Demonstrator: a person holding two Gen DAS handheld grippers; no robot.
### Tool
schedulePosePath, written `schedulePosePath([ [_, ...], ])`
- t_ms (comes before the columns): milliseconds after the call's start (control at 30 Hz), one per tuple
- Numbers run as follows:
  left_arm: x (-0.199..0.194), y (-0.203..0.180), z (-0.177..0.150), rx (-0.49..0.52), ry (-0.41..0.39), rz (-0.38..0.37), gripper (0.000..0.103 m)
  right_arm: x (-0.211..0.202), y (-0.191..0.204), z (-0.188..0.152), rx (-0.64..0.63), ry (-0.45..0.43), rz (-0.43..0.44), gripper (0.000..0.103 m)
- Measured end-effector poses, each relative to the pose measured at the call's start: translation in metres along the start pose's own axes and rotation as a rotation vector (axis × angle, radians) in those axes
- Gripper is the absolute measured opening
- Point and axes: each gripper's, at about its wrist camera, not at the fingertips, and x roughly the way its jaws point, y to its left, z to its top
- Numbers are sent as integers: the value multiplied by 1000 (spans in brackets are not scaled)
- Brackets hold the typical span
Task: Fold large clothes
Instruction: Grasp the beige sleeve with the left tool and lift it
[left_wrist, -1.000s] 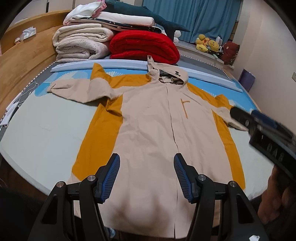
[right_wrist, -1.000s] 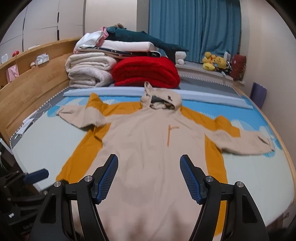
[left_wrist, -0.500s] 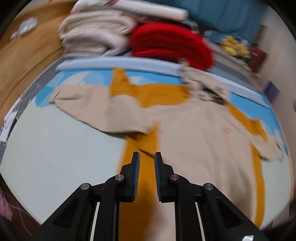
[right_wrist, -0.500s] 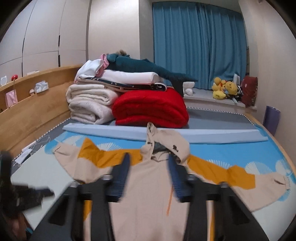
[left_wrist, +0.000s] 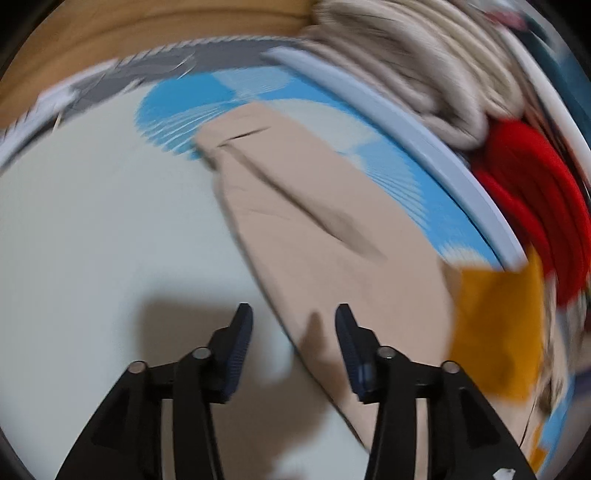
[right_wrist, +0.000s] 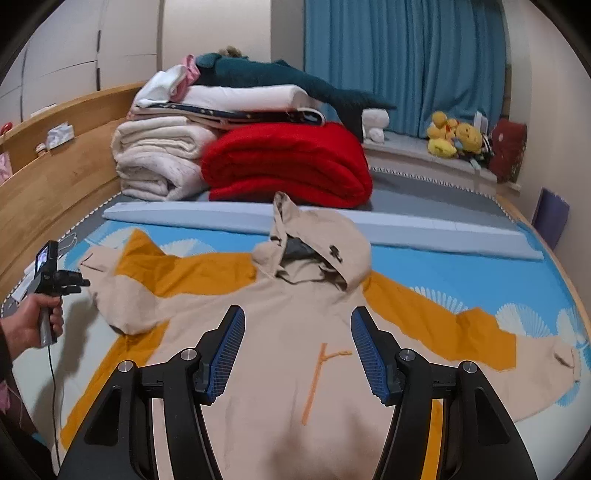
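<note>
The left gripper (left_wrist: 293, 332) is now pointing down at the jacket's left sleeve (left_wrist: 295, 206), where a second ago it was facing the whole jacket front from the near edge of the bed. Its jaws have just been reopening after nearly closing half a second ago. The right gripper (right_wrist: 297, 343) is now sitting nearer the hood (right_wrist: 317, 240) than it was a second ago, and its jaws have likewise just been reopening.

The left wrist view is showing, with heavy motion blur, only the beige sleeve lying diagonally on the pale mattress cover (left_wrist: 92, 240), an orange panel (left_wrist: 495, 325) at the right, and the red blanket (left_wrist: 532, 206) at the far right. The right wrist view is showing the whole hooded jacket (right_wrist: 280, 369) lying flat, front up, sleeves spread left and right, plus the person's left hand (right_wrist: 33, 325) holding the left gripper's handle at the far left beside the sleeve cuff.

Both grippers are standing partly open. Nothing is clamped between either pair of pads; both are hovering above the fabric, the left one over the sleeve's near edge.
</note>
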Motion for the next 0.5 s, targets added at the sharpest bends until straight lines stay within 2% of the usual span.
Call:
schedulePosePath([
  [33, 10, 11, 9, -56, 18, -12, 45, 4, -5, -1, 10, 12, -1, 44],
  [67, 18, 19, 18, -93, 24, -39, 45, 7, -9, -2, 19, 18, -6, 14],
  [100, 20, 22, 24, -103, 11, -55, 45, 13, -17, -2, 40, 34, -9, 4],
  [200, 26, 14, 37, -45, -21, -35, 44, 24, -39, -3, 116, 70, -31, 4],
  [233, 28, 6, 41, -2, -25, -11, 38, 28, -48, -4, 137, 82, -49, 4],
  [267, 29, 4, 45, 27, -32, 4, 23, 32, -57, -4, 156, 94, -64, 4],
  [300, 28, 1, 47, 48, -18, 14, 0, 33, -62, -4, 167, 100, -71, 6],
  [333, 24, 1, 49, 28, -14, 27, 1, 35, -71, -4, 184, 109, -82, 6],
  [400, -3, -1, 55, -15, -102, 52, 0, 35, -84, -3, 205, 114, -92, 6],
  [467, -42, -23, 59, 15, -202, 65, 0, 31, -96, 0, 217, 103, -112, 6],
  [500, -67, -46, 57, 60, -251, 40, 0, 27, -102, 3, 219, 93, -126, 6],
])
